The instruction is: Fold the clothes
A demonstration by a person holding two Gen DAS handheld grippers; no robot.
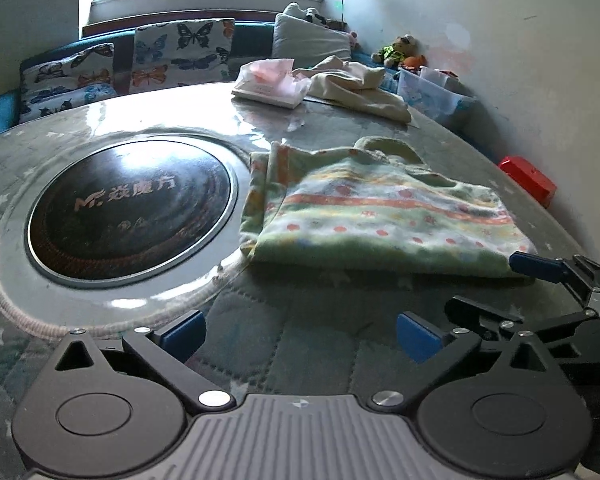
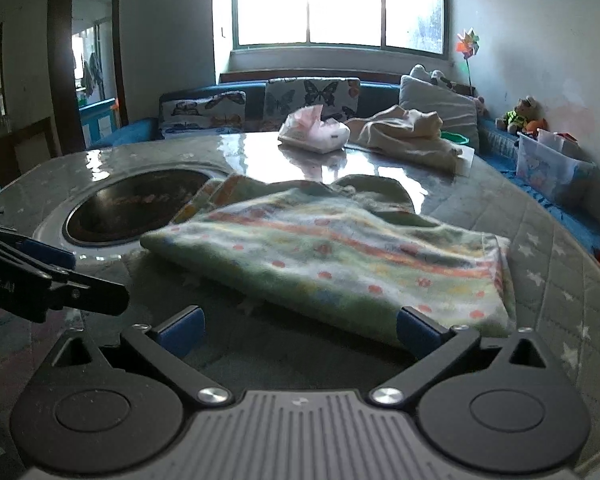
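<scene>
Blue-padded fingers of both the left gripper and right gripper stand wide apart, gripping nothing. Between them a folded green fleece garment with orange stripes and dots lies on the quilted, star-printed table cover, beside a round black glass hob. Butterfly-print cushions line a blue bench under the bright window.

Two garments, three cushions, one tissue pack

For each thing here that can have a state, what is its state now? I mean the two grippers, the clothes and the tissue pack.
Left gripper: open, nothing between the jaws.
Right gripper: open, at the near edge of the patterned garment, not clamped on it.
Patterned garment: folded, lying flat on the table.
Cream cloth: crumpled, unfolded, at the far side.
Tissue pack: opened, tissue sticking out.
</scene>
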